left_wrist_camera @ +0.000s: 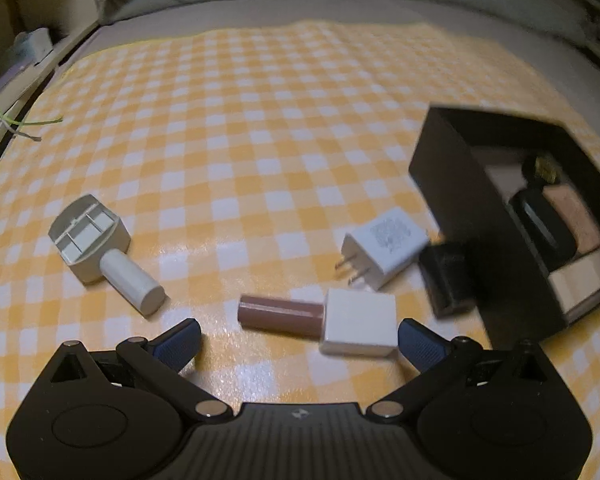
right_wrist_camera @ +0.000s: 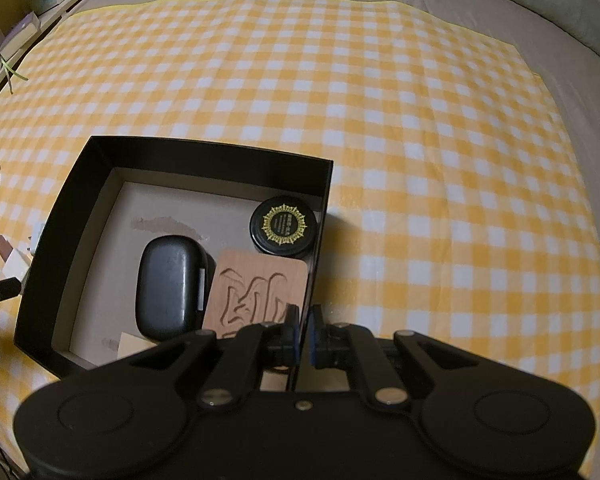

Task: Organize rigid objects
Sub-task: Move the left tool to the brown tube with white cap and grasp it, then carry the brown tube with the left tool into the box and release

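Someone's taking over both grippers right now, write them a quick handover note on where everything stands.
Left gripper: open, low over the brown tube with white square cap.
Right gripper: shut on the black cardboard box, at its right wall.
Done, in the box: black oval case, carved wooden coaster, round black gold-patterned tin.
Left on the yellow checked cloth: tube, white plug charger, small black block, grey-white handled tool.

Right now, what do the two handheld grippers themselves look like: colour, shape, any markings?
Both match. The left gripper has a matte black ribbed body with a small pale emblem, two round black discs, black linkage arms with silver pivot pins, and blue textured fingertips. The right gripper shows the same black body, discs, silver pins and blue pads. No cables or sleeves are visible.
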Motion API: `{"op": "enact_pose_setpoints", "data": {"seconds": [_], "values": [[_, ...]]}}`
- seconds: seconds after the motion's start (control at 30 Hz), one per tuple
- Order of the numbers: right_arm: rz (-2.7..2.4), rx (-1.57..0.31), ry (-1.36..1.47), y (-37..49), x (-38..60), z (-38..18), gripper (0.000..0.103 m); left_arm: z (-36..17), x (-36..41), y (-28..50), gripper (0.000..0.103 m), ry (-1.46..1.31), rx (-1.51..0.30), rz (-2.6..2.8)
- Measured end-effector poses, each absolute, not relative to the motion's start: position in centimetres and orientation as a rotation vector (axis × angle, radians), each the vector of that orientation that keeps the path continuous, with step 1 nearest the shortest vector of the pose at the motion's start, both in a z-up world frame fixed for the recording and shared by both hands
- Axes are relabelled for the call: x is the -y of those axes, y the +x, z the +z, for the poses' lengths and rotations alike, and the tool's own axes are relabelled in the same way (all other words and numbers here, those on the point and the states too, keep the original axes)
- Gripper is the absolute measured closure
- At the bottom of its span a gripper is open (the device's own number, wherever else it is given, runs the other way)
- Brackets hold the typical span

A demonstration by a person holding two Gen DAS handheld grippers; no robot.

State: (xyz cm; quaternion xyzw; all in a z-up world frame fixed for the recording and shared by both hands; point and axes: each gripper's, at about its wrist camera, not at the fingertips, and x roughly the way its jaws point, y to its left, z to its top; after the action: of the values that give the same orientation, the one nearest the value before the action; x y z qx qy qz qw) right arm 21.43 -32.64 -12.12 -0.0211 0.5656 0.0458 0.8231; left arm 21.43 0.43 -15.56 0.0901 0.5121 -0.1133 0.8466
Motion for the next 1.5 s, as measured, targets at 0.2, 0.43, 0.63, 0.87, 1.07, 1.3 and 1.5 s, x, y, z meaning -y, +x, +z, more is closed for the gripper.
{"op": "enact_pose_setpoints", "data": {"seconds": [0.2, 0.43, 0.63, 0.87, 1.07, 1.3, 1.5], "values": [[0.095, -1.204, -0.05, 21.5, 32.6, -12.2, 0.098, -16.2, 0.8, 21.4, 0.004, 0.204, -1.054, -0.259], [0.095, -1.203, -0.052, 21.5, 32.6, -12.2, 0.098, -16.4, 0.6, 22.3, 0.008, 0.114, -1.06, -0.241], [0.095, -1.204, -0.054, 21.5, 32.6, -12.2, 0.098, -15.9, 0.2, 21.9, 0.016, 0.128, -1.05, -0.25], [0.095, -1.204, -0.062, 21.5, 32.5, -12.3, 0.098, -13.1, 1.2, 21.3, 0.016, 0.203, -0.959, -0.324], [0.093, -1.204, -0.069, 21.5, 32.5, -12.3, 0.098, -9.0, 3.2, 21.3, 0.016, 0.117, -0.879, -0.422], [0.094, -1.206, -0.07, 21.6, 32.4, -12.3, 0.098, -7.8, 7.4, 22.6, 0.016, -0.118, -0.946, -0.486], [0.097, -1.204, -0.062, 21.5, 32.5, -12.2, 0.098, -9.2, 11.0, 24.2, 0.016, -0.214, -1.013, -0.447]]}}
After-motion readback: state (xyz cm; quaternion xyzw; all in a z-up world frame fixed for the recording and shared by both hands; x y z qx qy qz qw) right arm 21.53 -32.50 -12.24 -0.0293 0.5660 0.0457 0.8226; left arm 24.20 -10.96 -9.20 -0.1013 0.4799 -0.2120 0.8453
